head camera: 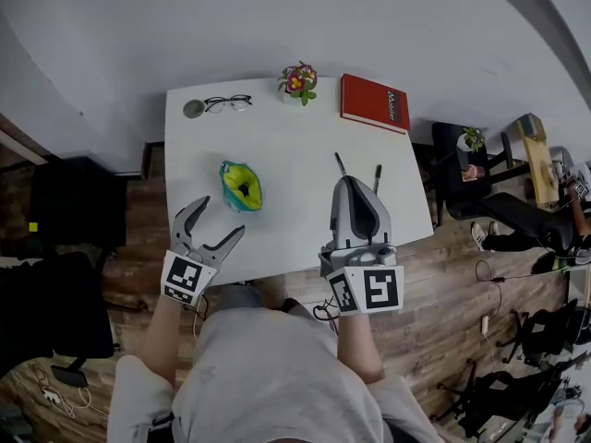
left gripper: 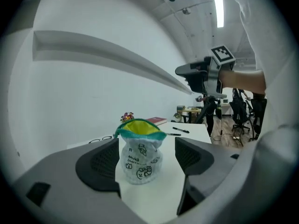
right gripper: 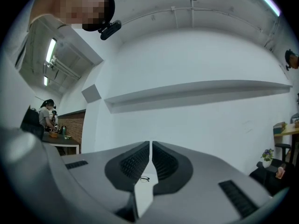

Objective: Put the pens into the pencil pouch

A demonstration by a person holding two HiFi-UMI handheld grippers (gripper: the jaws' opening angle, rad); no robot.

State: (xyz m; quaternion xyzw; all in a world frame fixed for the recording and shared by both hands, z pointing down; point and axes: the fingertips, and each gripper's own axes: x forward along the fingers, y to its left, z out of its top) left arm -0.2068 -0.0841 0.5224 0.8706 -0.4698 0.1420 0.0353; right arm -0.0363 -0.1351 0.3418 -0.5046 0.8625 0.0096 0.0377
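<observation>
Pencil pouch (left gripper: pixel 139 157): pale grey-white cloth, black doodle print, teal rim, yellow lining. Worktop (head camera: pixel 286 146): plain white. Pens (head camera: pixel 340 164): black. Book (head camera: pixel 374 102): red cover, small white lettering. Glasses (head camera: pixel 228 103): black frame. Potted flowers (head camera: pixel 298 79): pink and red blooms, green leaves. Left gripper (head camera: pixel 222 217), right gripper (head camera: pixel 355 182): grey bodies, black ribbed jaws, black-and-white square markers. Floor (head camera: pixel 138 247): brown wood planks.

On the table (head camera: pixel 295 224), the pencil pouch (head camera: pixel 241 185) stands left of centre. From it, the glasses (head camera: pixel 227 103) lie at 12 o'clock near the far edge, with a small round disc (head camera: pixel 193 109) just beside them at 11. The flower pot (head camera: pixel 298 81) is at 1, the book (head camera: pixel 375 102) at 2, and 2 pens (head camera: pixel 340 164) at 3, well apart from the pouch. The left gripper (head camera: pixel 223 215) is at 7, near the pouch. The right gripper (head camera: pixel 355 185) overlaps the pens' near ends.
</observation>
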